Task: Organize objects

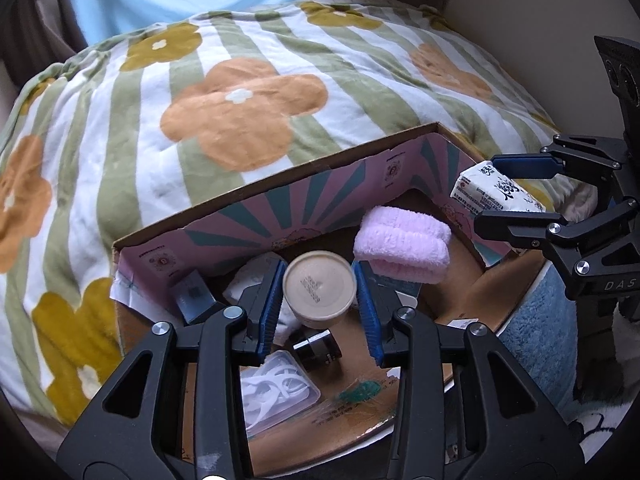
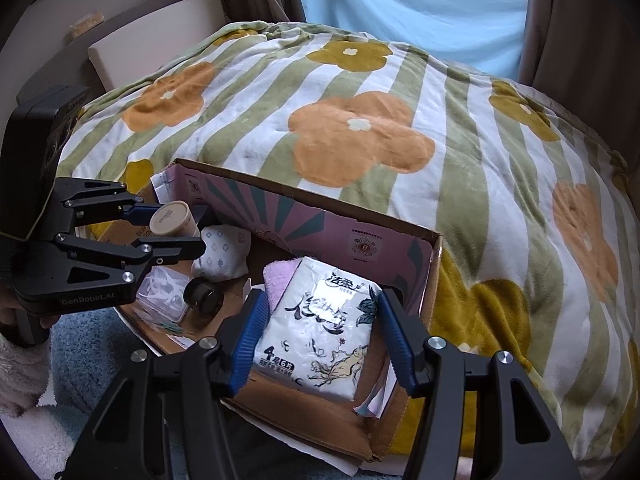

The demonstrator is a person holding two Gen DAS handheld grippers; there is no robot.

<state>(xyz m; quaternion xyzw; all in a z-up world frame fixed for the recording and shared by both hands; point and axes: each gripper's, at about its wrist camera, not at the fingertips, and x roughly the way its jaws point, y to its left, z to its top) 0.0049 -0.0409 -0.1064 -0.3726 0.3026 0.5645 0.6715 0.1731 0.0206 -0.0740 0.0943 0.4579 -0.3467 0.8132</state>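
My left gripper (image 1: 319, 280) is shut on a round beige jar (image 1: 319, 283) and holds it above the open cardboard box (image 1: 256, 204); it also shows in the right wrist view (image 2: 176, 229), with the jar (image 2: 173, 219) between its fingers. My right gripper (image 2: 320, 320) is shut on a white tissue pack (image 2: 320, 328) over the box's right end (image 2: 434, 264); in the left wrist view the gripper (image 1: 486, 192) and pack (image 1: 494, 192) show at the right. A pink towel roll (image 1: 402, 246) lies in the box.
In the box lie a clear case of floss picks (image 1: 276, 392), a small black cylinder (image 1: 318, 348), a white patterned pouch (image 2: 222, 254) and a dark card (image 1: 194, 298). The box rests against a floral striped blanket (image 1: 224, 112). A blue rug (image 2: 88, 344) lies below.
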